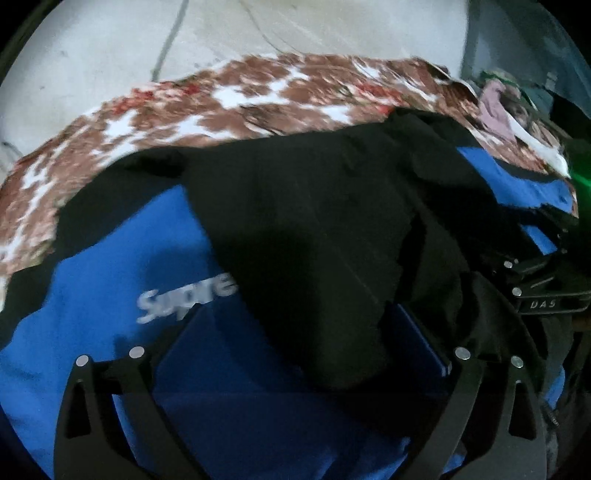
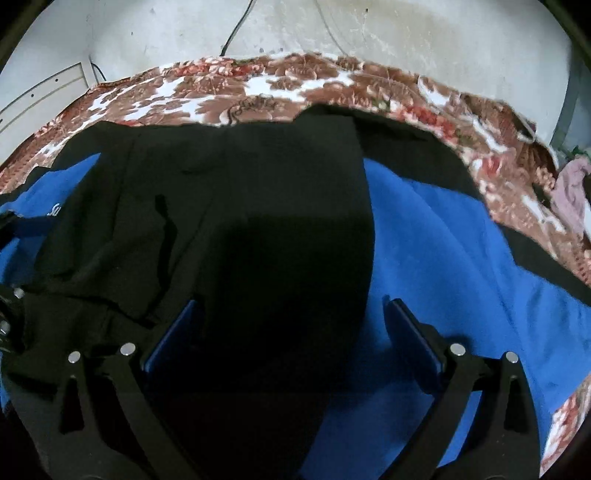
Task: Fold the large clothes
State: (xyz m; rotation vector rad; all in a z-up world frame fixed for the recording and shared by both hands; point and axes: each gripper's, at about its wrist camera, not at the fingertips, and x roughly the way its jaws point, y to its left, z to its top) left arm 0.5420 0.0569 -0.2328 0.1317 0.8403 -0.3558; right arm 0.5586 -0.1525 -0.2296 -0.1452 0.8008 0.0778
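Both my tools gape wide, gripping nothing: left tool (image 1: 295, 343) and right tool (image 2: 291, 332) hover over the blue-and-black garment (image 2: 424, 240) spread on the floral bedspread (image 2: 258, 88).

I see a royal blue and black garment (image 1: 110, 266) with pale grey lettering (image 1: 184, 295). Under it the bedspread (image 2: 258, 92) is brown and white with red flowers. My tools have black arms and dark blue pads (image 2: 413, 328). The wall (image 2: 406, 33) is off-white.
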